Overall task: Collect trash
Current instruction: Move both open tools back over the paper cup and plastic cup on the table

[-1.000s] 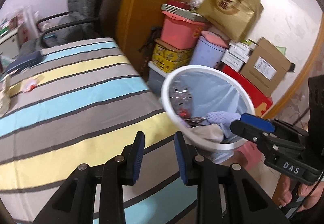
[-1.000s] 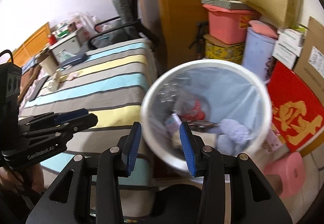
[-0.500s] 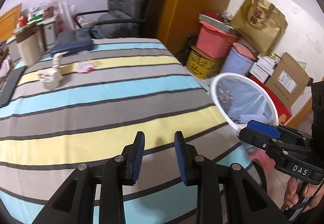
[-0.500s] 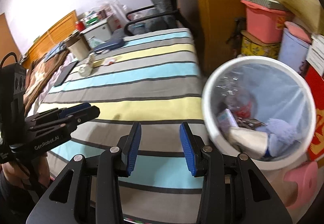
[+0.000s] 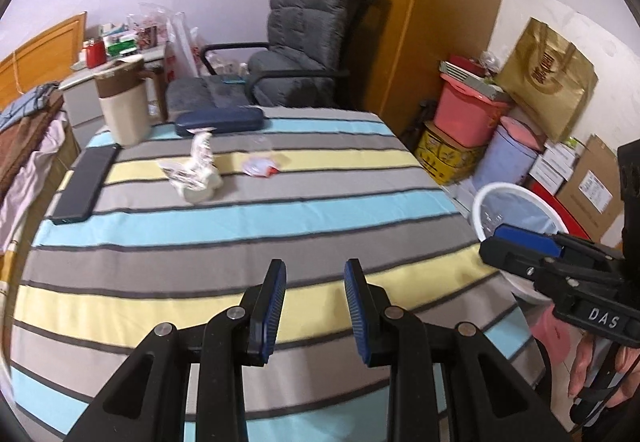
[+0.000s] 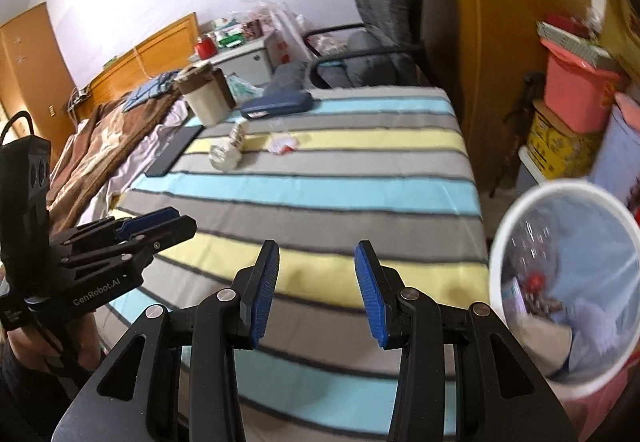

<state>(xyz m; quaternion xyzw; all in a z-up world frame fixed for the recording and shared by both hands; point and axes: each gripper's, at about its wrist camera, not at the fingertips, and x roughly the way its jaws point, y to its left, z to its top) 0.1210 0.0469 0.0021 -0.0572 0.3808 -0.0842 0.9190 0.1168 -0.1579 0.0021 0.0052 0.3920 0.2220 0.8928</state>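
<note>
The left tongs (image 5: 314, 306) hang above the striped cloth (image 5: 248, 210) with their 2 blue pads spread and nothing between them. The right tongs (image 6: 317, 290) are spread a little wider, also empty, over the near yellow stripe of the same cloth. Each pair shows in the other's view: the right tongs (image 5: 524, 242) come in from the right edge, held in a hand (image 5: 592, 374), and the left tongs (image 6: 152, 226) come in from the left edge.

The cloth covers a flat surface in grey, blue and yellow bands. The trash lies at its far end, well apart from both tongs. A crumpled white wrapper with printing (image 5: 196, 172) sits on a yellow band, next to a pale rounded piece whose nature I cannot tell. Just to its right lies a smaller white and red scrap (image 5: 262, 166). Behind them rests a dark blue case (image 5: 220, 120); to the left are a black flat device (image 5: 82, 186) and a beige jug with a brown lid (image 5: 122, 110).

The white trash bin (image 6: 568, 282), lined with a pale blue bag, stands on the floor off the right side of the cloth and already holds mixed rubbish. A grey padded chair (image 5: 304, 54) stands behind the far edge. Pink tubs (image 5: 468, 114), boxes and a gold bag (image 5: 548, 78) are stacked along the right wall.
</note>
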